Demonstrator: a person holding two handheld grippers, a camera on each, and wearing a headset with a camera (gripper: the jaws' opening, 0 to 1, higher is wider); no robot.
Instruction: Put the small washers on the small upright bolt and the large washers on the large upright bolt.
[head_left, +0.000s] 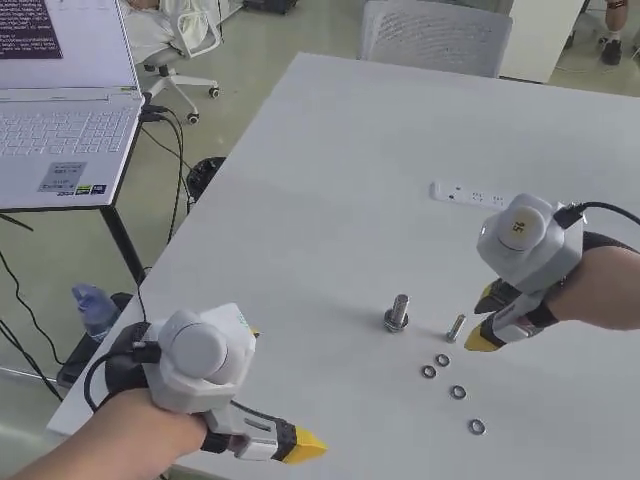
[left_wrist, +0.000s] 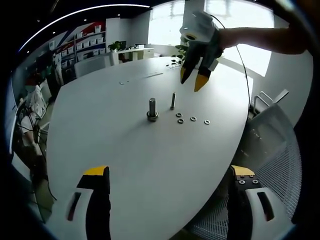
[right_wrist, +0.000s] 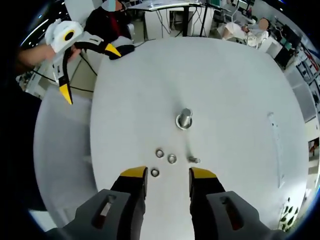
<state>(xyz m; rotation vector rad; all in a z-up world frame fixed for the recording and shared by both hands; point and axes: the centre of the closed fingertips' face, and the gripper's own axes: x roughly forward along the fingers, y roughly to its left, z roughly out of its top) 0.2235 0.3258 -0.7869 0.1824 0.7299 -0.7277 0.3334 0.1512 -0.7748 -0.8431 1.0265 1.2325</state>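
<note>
Bench (head_left: 330, 180) holds the work near its front. Left hand-held gripper (left_wrist: 169, 172) hangs at the near edge, jaws wide apart and empty; right hand-held gripper (right_wrist: 168, 173) hovers near the washers (right_wrist: 171, 158), jaws parted on nothing. Large upright bolt (head_left: 397, 312) stands near the small upright bolt (head_left: 456, 327), 4 washers flat beside them. Likely trouble: a flat washer slips from the jaws, or a jaw tips the slim bolt. Washer sizes are hard to tell; the ring at the large bolt's base could be washer or head

Head view above; all three share large bolt (head_left: 397, 312)
</note>
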